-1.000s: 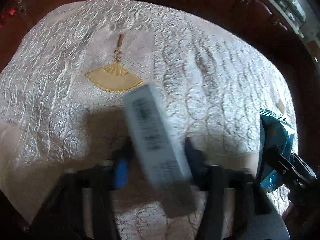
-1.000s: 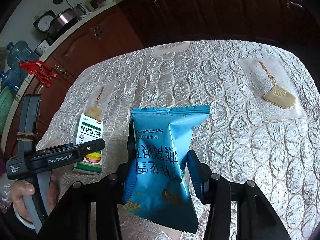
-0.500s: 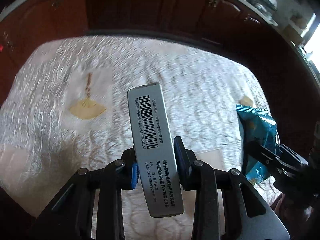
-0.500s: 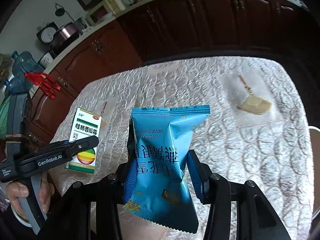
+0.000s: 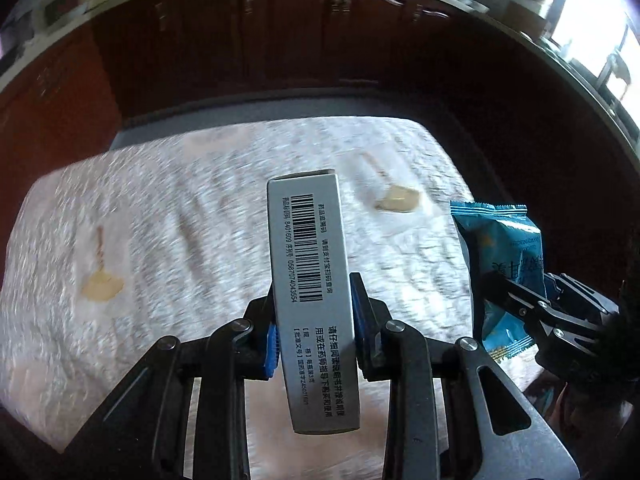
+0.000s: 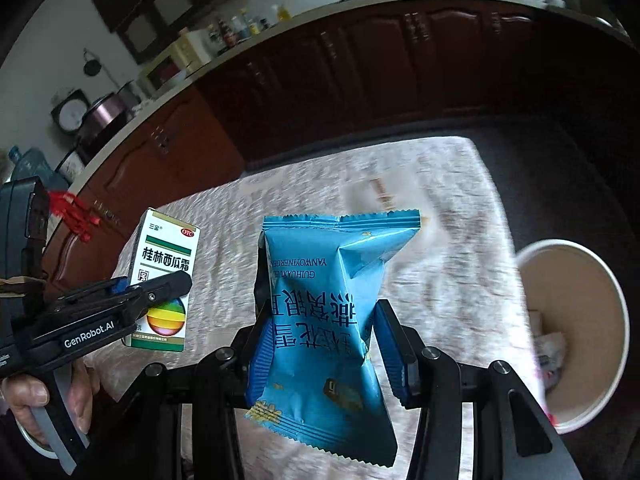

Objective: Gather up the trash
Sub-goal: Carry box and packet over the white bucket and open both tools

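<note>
- I see the bench spread with a pale quilted cloth that carries stitched tan fan shapes; it is blurred in both views, and dark wooden cabinets run behind it.
- At the right edge of my right wrist view stands a white paper bucket, mouth open toward me, with some scraps lying inside; I cannot make out what they are.
- My right hand-held gripper is clamped on a blue snack bag, held upright off the bench, blue pads pressing its lower half from both sides. In the left wrist view the same bag shows at the right, pinched in that gripper's black fingers.
- My left hand-held gripper holds a medicine box by its two broad faces, the grey barcode side facing the camera, the box standing up above the bench. Its jaws have just been closing in on the box, which now sits tight between the pads.
- From the right wrist view that box shows its white and green front with a rainbow ball, lifted at the left, with a person's hand squeezing the left gripper's handle.
</note>
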`<state>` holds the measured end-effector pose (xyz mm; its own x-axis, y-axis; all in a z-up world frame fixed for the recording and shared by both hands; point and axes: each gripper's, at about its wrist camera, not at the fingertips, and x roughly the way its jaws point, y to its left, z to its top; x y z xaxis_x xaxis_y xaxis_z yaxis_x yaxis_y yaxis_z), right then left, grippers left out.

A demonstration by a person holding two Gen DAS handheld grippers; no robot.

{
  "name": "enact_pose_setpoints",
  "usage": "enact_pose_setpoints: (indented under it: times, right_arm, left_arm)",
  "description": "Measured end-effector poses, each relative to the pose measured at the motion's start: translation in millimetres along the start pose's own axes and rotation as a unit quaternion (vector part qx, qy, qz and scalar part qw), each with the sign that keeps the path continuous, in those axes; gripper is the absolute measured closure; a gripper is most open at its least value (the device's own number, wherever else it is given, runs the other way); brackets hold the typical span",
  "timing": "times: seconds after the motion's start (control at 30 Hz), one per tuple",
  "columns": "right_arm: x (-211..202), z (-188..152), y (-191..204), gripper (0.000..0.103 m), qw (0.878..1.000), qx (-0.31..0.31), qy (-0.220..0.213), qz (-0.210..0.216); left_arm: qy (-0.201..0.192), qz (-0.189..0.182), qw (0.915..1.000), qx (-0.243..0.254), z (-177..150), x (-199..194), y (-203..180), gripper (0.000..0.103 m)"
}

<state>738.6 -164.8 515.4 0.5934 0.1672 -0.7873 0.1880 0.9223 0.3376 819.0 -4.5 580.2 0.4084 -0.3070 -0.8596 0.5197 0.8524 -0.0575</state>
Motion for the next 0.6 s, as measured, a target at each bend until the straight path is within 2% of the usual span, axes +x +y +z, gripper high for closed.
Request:
enact_pose_setpoints:
  times: [0.33, 0.5, 0.6]
  right_arm:
    - [-44.8, -13.8, -82.0, 0.057, 0.995, 0.067, -0.022, -0.064]
    - [-61.8, -22.8, -124.3, 0.057, 0.988, 0.101, -0.028, -0.113]
    - [-67.9, -28.7, -153.4, 0.057, 0.983, 0.131, -0.028, -0.123]
  left_arm:
    - [0.002, -0.049, 0.9962, 0.072, 15.1, 17.9, -90.2, 0.078]
    - [0.012, -0.078, 0.9921, 0.097, 17.5, 34.7, -128.4, 0.078]
    - [0.024, -0.097, 0.9896, 0.104, 20.7, 49.6, -147.9, 0.078]
